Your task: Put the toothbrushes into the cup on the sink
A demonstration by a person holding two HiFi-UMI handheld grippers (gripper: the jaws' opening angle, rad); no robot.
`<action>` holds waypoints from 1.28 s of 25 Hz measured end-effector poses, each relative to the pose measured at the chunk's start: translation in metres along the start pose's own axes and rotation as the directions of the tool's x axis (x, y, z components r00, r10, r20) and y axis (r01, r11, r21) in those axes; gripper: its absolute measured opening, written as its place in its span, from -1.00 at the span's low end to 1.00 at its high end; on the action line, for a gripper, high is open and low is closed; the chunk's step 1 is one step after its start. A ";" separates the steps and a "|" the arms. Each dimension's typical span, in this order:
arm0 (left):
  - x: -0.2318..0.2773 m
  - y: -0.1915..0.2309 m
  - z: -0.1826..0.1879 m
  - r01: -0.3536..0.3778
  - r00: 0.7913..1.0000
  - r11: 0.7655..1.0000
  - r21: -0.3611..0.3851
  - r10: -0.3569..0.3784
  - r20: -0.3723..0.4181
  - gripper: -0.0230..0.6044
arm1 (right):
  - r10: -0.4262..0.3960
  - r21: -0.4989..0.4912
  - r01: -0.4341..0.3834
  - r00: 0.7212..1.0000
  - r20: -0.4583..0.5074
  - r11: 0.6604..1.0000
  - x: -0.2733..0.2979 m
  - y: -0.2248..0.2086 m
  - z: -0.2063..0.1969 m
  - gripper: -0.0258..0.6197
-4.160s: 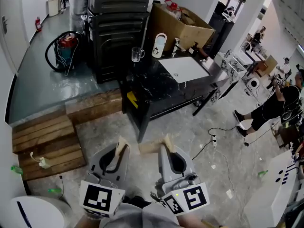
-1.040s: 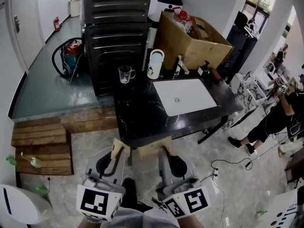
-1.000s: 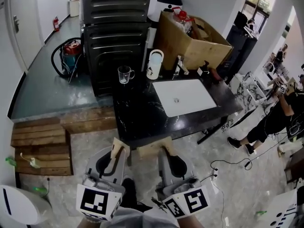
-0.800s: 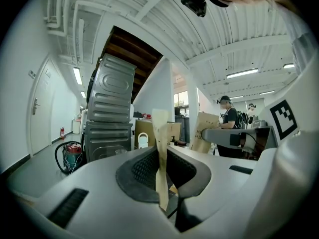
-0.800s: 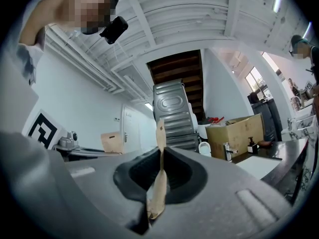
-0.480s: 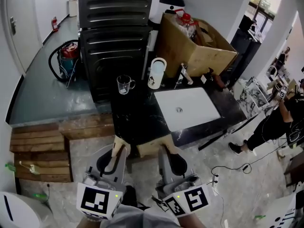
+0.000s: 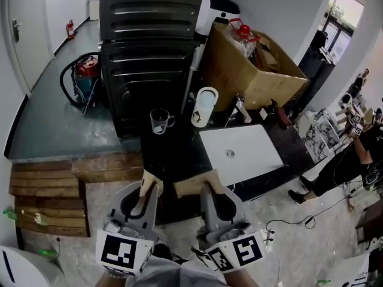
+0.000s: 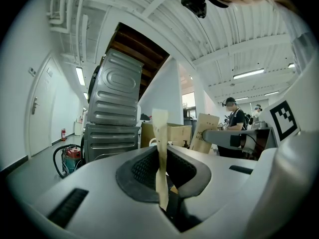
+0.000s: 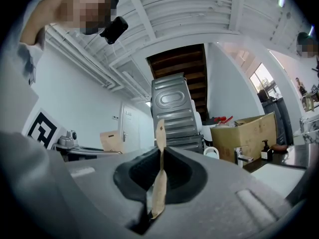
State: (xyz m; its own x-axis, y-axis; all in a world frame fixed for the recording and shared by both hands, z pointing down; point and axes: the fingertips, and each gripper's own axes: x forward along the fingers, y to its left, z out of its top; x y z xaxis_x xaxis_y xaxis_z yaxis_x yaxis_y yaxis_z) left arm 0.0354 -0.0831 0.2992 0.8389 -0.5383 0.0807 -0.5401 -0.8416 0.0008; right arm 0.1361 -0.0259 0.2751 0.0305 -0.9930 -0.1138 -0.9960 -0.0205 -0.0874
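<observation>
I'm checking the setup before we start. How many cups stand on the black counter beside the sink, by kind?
Clear glass mug: 1
White cup: 1
Total: 2

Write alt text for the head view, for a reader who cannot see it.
Seen from above, the left tongs and right tongs, both shut and empty, point toward a black counter with a white sink. A glass mug, a white cup and a faucet stand along the counter's far edge.
</observation>
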 end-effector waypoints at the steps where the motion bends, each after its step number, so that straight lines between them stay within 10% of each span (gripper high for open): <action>1: 0.004 0.004 0.001 -0.004 1.000 0.999 -0.032 0.004 -0.003 -0.82 | 0.004 -0.002 -0.004 1.000 0.000 1.000 0.007 0.000 -0.001 -0.89; 20: 0.036 0.064 -0.009 -0.075 0.997 0.989 -0.128 0.073 -0.017 -0.82 | 0.022 -0.068 -0.023 1.000 -0.010 0.997 0.088 -0.012 -0.010 -0.89; 32: 0.059 0.068 -0.007 -0.171 0.985 0.983 -0.063 0.172 0.003 -0.82 | 0.095 -0.055 -0.096 0.995 -0.025 0.994 0.119 -0.046 -0.012 -0.89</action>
State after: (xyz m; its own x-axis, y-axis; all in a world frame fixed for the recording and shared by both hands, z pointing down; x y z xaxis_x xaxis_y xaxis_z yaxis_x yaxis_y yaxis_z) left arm 0.0478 -0.1721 0.3109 0.7340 -0.6749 0.0763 -0.6788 -0.7327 0.0494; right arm 0.1843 -0.1447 0.2769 -0.0660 -0.9931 -0.0970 -0.9974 0.0684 -0.0214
